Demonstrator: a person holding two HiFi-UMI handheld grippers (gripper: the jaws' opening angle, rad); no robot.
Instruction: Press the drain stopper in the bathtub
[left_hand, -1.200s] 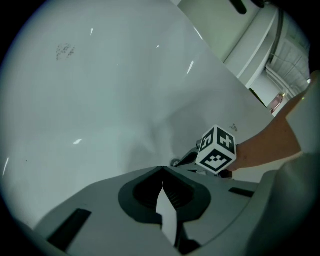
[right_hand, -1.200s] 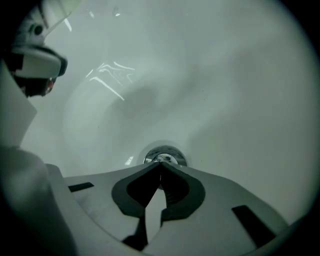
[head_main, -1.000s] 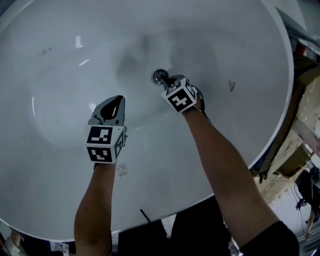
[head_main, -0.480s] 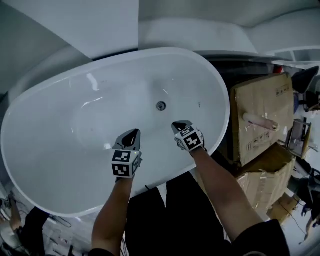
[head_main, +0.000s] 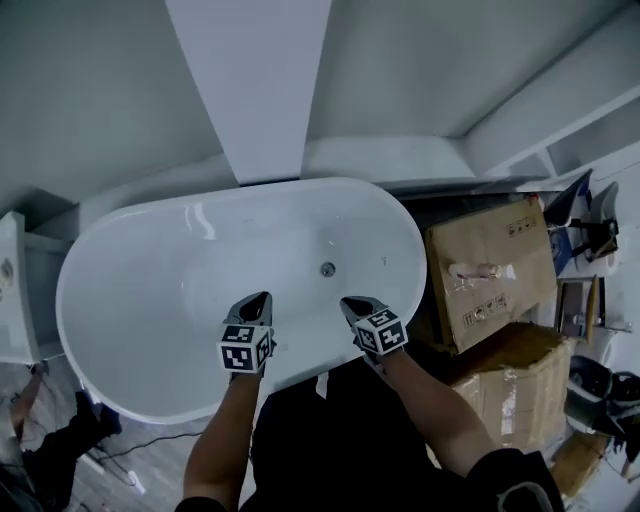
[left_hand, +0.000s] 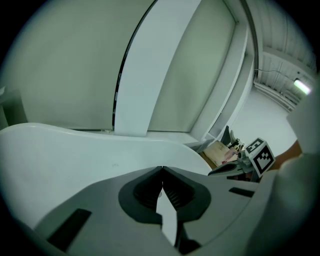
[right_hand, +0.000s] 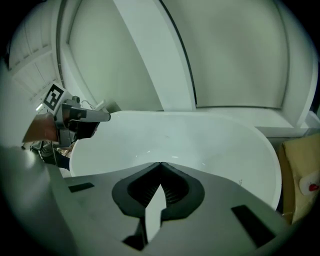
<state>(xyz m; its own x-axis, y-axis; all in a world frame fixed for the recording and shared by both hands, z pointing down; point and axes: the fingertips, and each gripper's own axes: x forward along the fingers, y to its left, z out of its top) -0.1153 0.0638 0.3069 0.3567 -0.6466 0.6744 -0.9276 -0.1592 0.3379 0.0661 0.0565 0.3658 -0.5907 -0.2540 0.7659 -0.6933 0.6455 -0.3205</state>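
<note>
Drain stopper (head_main: 327, 268) sits in the floor of the white bathtub (head_main: 120, 260), just right of frame centre in the head view, with nothing touching it. Both grippers hang over the tub's near side, below the stopper in frame and well apart from it.

Left gripper (head_main: 262, 297) is lower left of the stopper. Its own view shows the jaws pressed together tip to tip, with nothing between them. Right gripper (head_main: 347, 301) is lower right of the stopper and reads the same: tips meeting, empty. Each one points towards the tub's far wall, bare forearms behind them.

Outward from there, a white slanted panel (head_main: 260, 80) runs from top centre down to the tub's far rim against a grey wall. Right of the tub there's a cardboard box (head_main: 490, 265), and a second box (head_main: 515, 385) lies below it in frame.
</note>
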